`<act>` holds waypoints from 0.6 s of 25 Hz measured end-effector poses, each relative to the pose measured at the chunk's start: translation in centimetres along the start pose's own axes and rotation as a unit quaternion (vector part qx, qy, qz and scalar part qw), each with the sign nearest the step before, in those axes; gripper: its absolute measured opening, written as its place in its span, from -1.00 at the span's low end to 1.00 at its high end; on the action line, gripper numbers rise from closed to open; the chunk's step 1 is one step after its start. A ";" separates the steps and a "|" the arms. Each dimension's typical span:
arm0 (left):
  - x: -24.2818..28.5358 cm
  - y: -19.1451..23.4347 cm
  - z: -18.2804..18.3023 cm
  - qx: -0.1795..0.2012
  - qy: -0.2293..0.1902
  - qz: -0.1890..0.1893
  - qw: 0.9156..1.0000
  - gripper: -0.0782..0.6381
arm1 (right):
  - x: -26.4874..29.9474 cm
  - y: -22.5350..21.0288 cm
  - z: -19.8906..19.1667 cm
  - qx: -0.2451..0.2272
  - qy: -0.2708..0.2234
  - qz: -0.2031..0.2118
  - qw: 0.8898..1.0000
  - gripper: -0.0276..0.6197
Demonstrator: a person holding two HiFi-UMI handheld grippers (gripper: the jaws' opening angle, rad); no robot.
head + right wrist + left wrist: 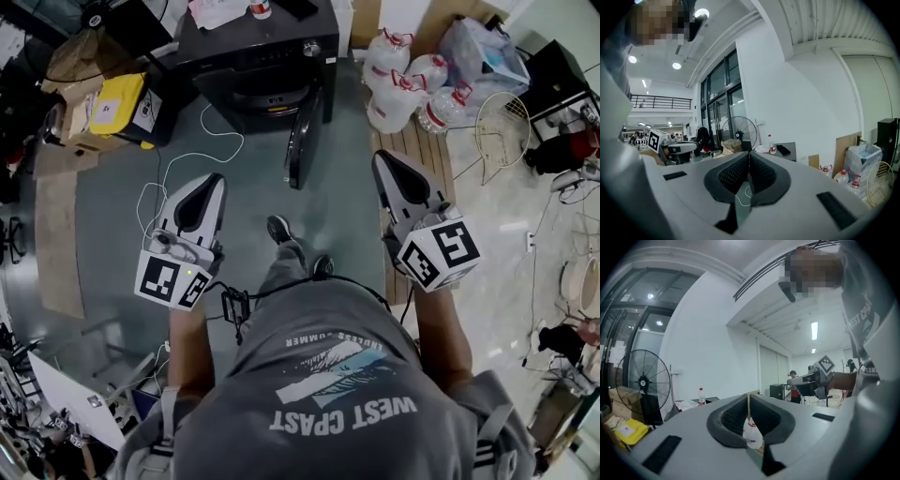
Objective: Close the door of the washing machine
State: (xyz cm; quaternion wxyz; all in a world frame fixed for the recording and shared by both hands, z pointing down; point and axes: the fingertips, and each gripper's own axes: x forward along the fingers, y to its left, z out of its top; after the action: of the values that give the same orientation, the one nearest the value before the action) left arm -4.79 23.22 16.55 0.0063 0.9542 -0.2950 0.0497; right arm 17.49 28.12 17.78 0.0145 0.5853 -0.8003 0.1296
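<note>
The left gripper (212,184) is clenched on nothing and held well short of the washer (262,56). Its door (302,141) stands swung out over the floor, so closing is all still to do. The right gripper (384,159) is also clenched and empty. Further right are capped jugs (403,75), contents unclear, and a wire basket (480,127) that looks empty.

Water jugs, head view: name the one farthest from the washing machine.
The lower-right jug, right beside the white wire basket. The others in the cluster sit closer to the washing machine.
</note>
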 end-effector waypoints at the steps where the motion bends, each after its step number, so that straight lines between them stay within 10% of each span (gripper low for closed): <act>1: 0.5 0.5 -0.1 -0.001 -0.001 -0.002 1.000 -0.70 | 0.5 -0.1 0.1 0.000 0.002 -0.002 1.000 -0.82; 15: 6.9 10.0 -1.3 -0.019 -0.002 -0.027 0.999 -0.70 | 10.4 -1.6 1.0 -0.001 0.017 -0.020 1.000 -0.82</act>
State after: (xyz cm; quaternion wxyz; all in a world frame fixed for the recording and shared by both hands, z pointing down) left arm -4.90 11.10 18.33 0.0257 0.9616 -0.2699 0.0423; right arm 15.87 17.70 18.97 0.0317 0.5990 -0.7880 0.1387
